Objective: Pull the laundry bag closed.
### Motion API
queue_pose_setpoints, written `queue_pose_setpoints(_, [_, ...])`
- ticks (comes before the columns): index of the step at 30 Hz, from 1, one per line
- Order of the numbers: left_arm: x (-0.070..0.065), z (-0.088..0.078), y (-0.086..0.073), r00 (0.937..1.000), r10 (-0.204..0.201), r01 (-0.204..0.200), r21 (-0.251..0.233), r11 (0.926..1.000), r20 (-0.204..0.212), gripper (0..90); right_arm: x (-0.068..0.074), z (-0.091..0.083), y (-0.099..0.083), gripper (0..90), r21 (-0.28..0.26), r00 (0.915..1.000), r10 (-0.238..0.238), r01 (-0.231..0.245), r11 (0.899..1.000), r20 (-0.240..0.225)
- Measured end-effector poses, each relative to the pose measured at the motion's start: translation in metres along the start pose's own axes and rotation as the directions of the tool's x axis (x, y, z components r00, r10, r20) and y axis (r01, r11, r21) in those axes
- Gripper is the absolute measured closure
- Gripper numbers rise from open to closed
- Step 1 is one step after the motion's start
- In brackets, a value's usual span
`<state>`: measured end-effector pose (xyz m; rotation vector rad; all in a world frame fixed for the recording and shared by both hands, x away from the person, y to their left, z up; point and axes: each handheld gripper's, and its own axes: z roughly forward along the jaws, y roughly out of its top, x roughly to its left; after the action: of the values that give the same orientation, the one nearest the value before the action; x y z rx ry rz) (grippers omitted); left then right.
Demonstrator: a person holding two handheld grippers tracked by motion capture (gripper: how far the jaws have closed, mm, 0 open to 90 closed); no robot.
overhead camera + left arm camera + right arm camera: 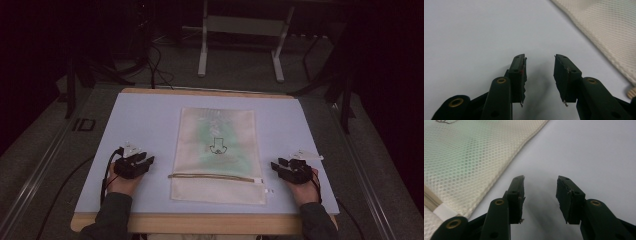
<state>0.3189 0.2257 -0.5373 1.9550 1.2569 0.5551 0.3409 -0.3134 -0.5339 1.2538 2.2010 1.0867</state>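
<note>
Nearest the table's front edge [200, 223]: left gripper [148, 161] and right gripper [276, 165], each resting low over the pale blue mat [145, 120] in a hand, jaws spread wide with nothing between them, as confirmed in the left gripper view [540, 65] and the right gripper view [540, 185]. Between the two, flat on the mat: cream mesh laundry bag [216, 152], well apart from either set of jaws, with zipper [212, 177] running across its near end and white pull tab [257, 180] at the right end of that line. Farther up the bag: greenish contents showing through the mesh, beneath a small dark printed mark [217, 146]. Likely step in hand: approach to the zipper. For a clean start, right jaws brought level onto the pull tab alone, without pinching mesh; left jaws closed on the bag's left near edge [614, 37] as an anchor against sliding; pull kept along the zipper line, low to the mat. Beyond the mat: dim floor, cables and a white stand [202, 50]
</note>
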Motion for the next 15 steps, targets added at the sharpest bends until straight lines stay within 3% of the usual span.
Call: queue_pose_setpoints(15, [0.0005, -0.0012, -0.0001, 0.9986, -0.006, 0.006, -0.001, 1.0000, 0.053, 61.3, 0.0090, 0.0046, 0.0048, 60.4, 0.022, 0.9980, -0.042, 0.043, 0.999, -0.047])
